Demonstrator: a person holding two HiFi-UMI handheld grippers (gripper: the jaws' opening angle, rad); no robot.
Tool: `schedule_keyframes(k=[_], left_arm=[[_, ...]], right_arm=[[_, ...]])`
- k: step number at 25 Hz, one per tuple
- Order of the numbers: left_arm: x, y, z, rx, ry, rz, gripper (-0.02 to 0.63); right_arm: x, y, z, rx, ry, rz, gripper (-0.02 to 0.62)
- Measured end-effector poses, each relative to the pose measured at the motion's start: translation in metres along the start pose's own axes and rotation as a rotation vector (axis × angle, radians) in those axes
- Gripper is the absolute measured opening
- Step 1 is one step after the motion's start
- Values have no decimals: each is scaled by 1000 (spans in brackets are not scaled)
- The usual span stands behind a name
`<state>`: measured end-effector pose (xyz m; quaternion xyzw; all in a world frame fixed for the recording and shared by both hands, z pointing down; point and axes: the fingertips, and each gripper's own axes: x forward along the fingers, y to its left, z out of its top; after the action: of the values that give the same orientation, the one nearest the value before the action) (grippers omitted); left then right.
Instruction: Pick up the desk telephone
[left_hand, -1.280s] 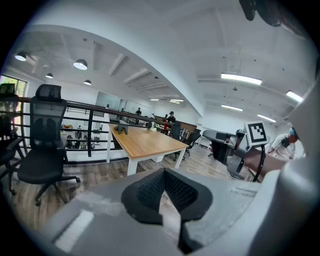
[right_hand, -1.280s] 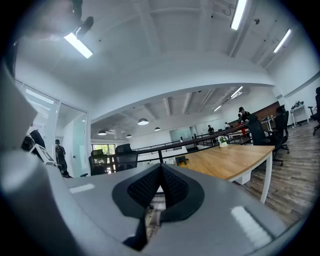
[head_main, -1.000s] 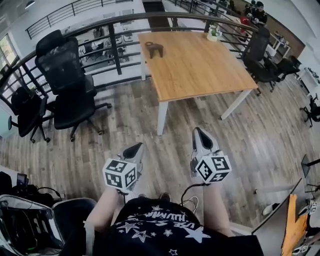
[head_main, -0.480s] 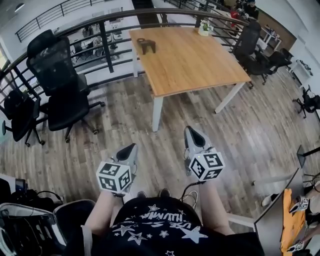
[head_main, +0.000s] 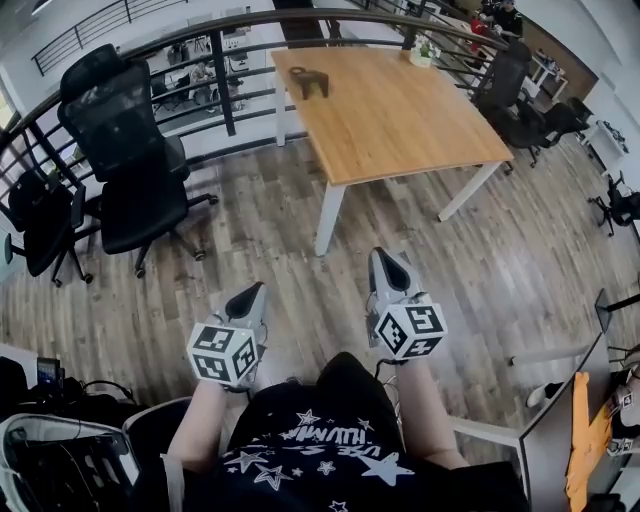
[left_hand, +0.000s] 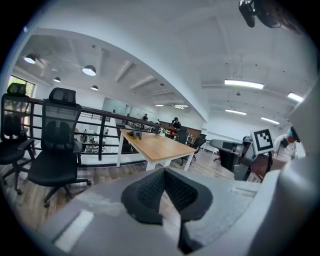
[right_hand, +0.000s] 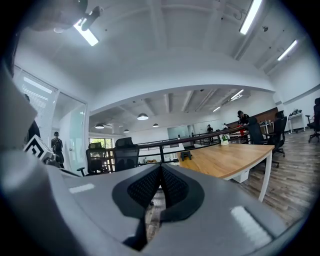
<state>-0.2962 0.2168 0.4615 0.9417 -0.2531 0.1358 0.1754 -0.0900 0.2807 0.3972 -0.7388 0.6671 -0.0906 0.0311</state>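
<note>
The desk telephone (head_main: 310, 80) is a small dark object near the far left corner of the wooden table (head_main: 420, 120). It also shows far ahead in the left gripper view (left_hand: 136, 134) and in the right gripper view (right_hand: 186, 156). My left gripper (head_main: 255, 295) and right gripper (head_main: 385, 262) are held side by side above the wood floor, well short of the table. Both point toward it. In their own views the left gripper (left_hand: 164, 172) and the right gripper (right_hand: 160, 167) have their pads together with nothing between them.
Black office chairs (head_main: 130, 150) stand at the left by a dark railing (head_main: 200, 45). More chairs (head_main: 515, 90) and a small potted plant (head_main: 425, 52) are at the table's far right. Bags and cables (head_main: 60, 465) lie at the lower left, and a desk edge (head_main: 585, 440) is at the lower right.
The person has stepped across the floor and a knee now shows below the grippers. Both grippers moved along with the body, still shut and side by side.
</note>
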Motion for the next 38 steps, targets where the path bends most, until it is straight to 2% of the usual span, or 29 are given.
schedule_keyframes(k=[6, 12, 20, 28, 38], left_arm=[[14, 15, -5, 13, 8, -2, 2], [61, 31, -10, 25, 51, 28, 2], [151, 62, 48, 33, 30, 101, 2], [242, 61, 73, 91, 80, 125, 2], [315, 74, 112, 46, 66, 215, 2]], right_arm=[[14, -13, -9, 12, 5, -32, 2], [66, -46, -25, 40, 31, -4, 2], [169, -116, 0, 52, 37, 50, 2], [238, -187, 17, 48, 59, 98, 2], [306, -250, 37, 88, 73, 153, 2]])
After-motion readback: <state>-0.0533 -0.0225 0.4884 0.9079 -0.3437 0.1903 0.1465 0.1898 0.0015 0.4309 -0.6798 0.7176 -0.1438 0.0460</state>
